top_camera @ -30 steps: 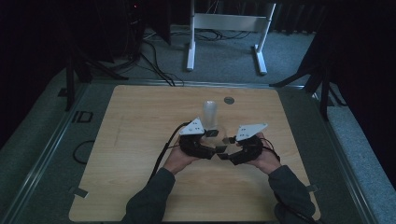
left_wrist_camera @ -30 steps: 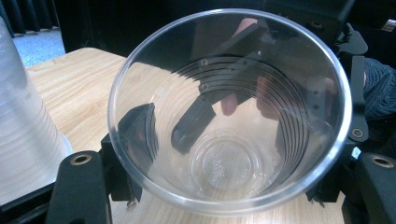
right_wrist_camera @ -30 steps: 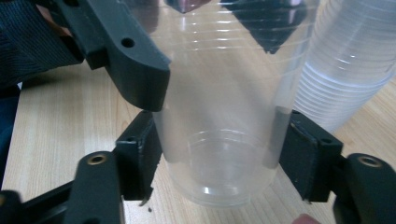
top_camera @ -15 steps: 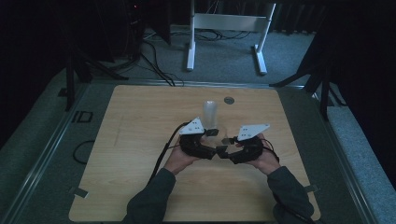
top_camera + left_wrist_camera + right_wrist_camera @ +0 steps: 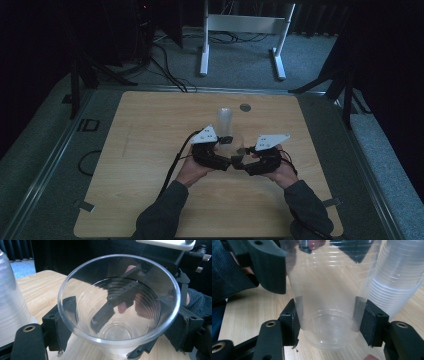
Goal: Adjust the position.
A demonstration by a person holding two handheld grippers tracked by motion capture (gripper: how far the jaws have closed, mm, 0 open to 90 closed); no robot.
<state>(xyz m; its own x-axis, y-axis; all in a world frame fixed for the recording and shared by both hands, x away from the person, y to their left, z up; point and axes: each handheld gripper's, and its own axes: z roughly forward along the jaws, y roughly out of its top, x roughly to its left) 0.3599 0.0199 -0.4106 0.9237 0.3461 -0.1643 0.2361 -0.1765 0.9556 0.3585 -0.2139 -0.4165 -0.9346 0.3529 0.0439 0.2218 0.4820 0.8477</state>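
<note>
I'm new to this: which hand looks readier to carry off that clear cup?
Probably the right. The right gripper clamps the cup near its base, while the left gripper has just been opening, pads off the cup beside the stack.

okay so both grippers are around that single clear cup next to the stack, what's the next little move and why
Probably draw the left gripper back off the clear cup. Its jaws have just been opening and flank the cup near its rim, while the right gripper is clamped on the cup's base, so it alone can carry the cup away from the stack of cups.
</note>
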